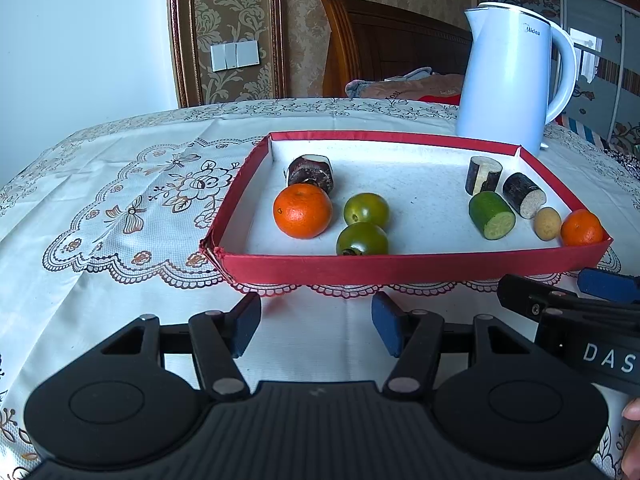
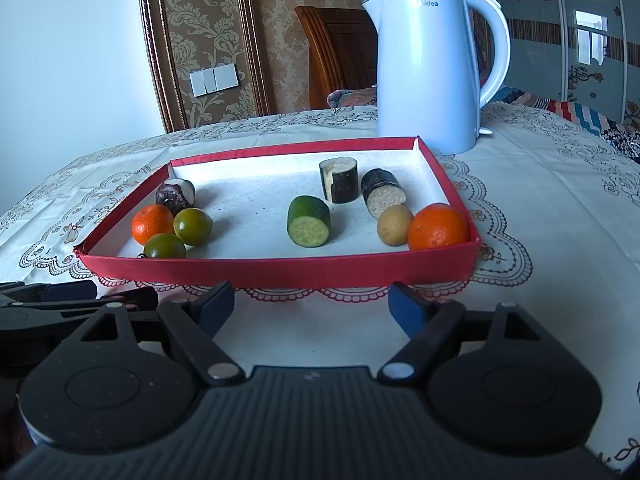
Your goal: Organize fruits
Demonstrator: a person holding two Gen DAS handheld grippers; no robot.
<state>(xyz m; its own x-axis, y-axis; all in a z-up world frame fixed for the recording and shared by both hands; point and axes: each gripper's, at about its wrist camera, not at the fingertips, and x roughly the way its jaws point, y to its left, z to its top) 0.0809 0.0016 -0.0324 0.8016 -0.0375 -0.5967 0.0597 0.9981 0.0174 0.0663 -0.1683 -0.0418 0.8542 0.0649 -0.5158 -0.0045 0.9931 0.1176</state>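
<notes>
A red-walled tray (image 1: 360,266) (image 2: 280,270) lies on the table. Its left side holds an orange (image 1: 303,211) (image 2: 152,224), two green tomatoes (image 1: 366,210) (image 2: 193,220) and a dark sugarcane piece (image 1: 310,172) (image 2: 175,195). Its right side holds a cucumber piece (image 1: 492,215) (image 2: 309,221), two dark sugarcane pieces (image 1: 483,175) (image 2: 338,181), a small yellow-brown fruit (image 1: 547,223) (image 2: 394,225) and a second orange (image 1: 581,228) (image 2: 438,227). My left gripper (image 1: 316,326) and right gripper (image 2: 312,306) are both open and empty, in front of the tray.
A white electric kettle (image 1: 512,76) (image 2: 430,64) stands behind the tray's right corner. A lace-patterned tablecloth (image 1: 120,200) covers the table. A wooden chair (image 1: 380,40) stands beyond the far edge. The right gripper's body (image 1: 580,312) is close beside my left one.
</notes>
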